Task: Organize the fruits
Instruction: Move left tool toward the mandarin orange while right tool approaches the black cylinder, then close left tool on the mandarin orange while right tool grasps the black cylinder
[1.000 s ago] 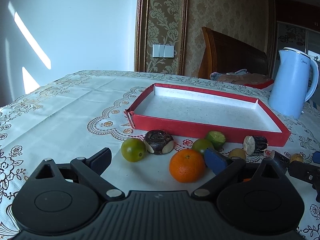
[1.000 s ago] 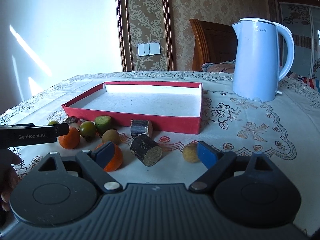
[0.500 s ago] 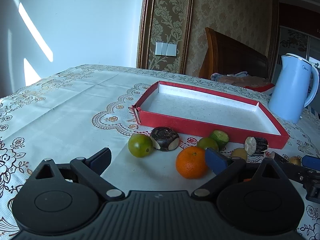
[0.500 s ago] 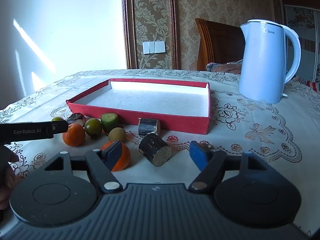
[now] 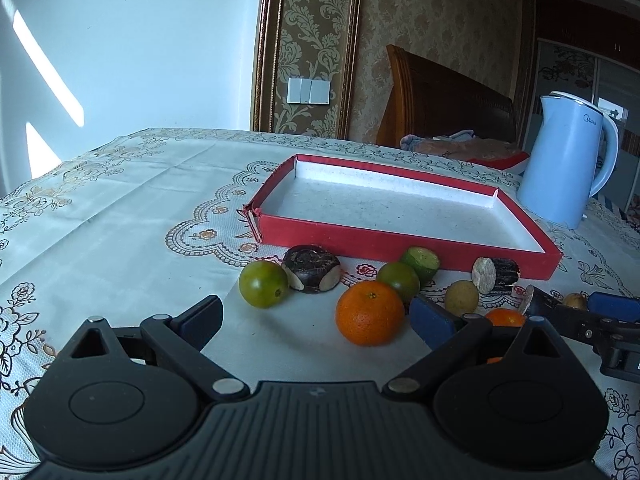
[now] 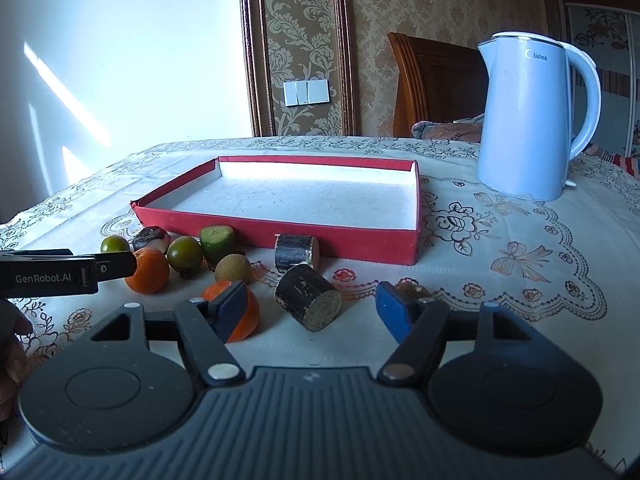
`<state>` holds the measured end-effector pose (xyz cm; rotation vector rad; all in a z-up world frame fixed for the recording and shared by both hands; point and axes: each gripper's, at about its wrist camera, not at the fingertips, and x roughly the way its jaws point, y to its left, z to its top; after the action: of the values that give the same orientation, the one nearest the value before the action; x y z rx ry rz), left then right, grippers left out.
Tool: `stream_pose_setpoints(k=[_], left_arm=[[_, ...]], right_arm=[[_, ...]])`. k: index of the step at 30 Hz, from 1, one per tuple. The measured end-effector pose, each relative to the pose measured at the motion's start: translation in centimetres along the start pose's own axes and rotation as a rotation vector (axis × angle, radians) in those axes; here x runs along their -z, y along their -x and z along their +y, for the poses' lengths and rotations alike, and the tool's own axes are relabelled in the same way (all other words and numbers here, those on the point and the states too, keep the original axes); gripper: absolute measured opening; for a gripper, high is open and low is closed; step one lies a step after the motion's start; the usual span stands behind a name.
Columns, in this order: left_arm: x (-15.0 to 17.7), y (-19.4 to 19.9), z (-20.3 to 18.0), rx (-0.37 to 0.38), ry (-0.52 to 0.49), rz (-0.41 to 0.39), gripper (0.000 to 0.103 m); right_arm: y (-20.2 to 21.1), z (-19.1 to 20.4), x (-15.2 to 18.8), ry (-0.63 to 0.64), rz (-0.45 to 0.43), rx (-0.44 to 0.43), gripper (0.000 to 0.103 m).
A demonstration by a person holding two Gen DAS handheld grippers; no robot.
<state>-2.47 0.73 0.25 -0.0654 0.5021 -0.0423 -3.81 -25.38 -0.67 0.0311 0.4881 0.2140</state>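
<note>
A shallow red tray [image 5: 400,240] [image 6: 280,236] with a bare white floor lies on the tablecloth. In front of it lie loose fruits: an orange [image 5: 370,313] [image 6: 149,271], green tomatoes [image 5: 263,284] [image 5: 398,280], a cut green piece [image 5: 421,260] [image 6: 217,239], a dark round piece [image 5: 312,268], a yellowish ball [image 5: 461,298] [image 6: 233,268], dark cylinders [image 6: 307,297] [image 6: 296,251] and a second orange [image 6: 244,312]. My left gripper [image 5: 316,316] is open, with the first orange by its right finger. My right gripper [image 6: 312,310] is open around the near cylinder.
A pale blue electric kettle [image 5: 568,168] [image 6: 528,120] stands right of the tray. A wooden chair back [image 5: 440,104] with cloth on it is behind the table. The left gripper's side shows at the left of the right wrist view [image 6: 60,274].
Both grippers have drawn back and risen slightly from the fruits. The right gripper's jaws have narrowed a little around the near dark cylinder, hiding a small yellow fruit behind its right finger.
</note>
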Motion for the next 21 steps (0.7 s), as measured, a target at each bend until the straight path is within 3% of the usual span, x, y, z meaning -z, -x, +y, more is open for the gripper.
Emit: stream_pose_setpoints(k=[21], left_arm=[[-0.9,-1.9,-2.2,-0.068,-0.06,0.027,0.1]], right_arm=[[-0.4,0.1,-0.2,0.008,0.001,0.006,0.07]])
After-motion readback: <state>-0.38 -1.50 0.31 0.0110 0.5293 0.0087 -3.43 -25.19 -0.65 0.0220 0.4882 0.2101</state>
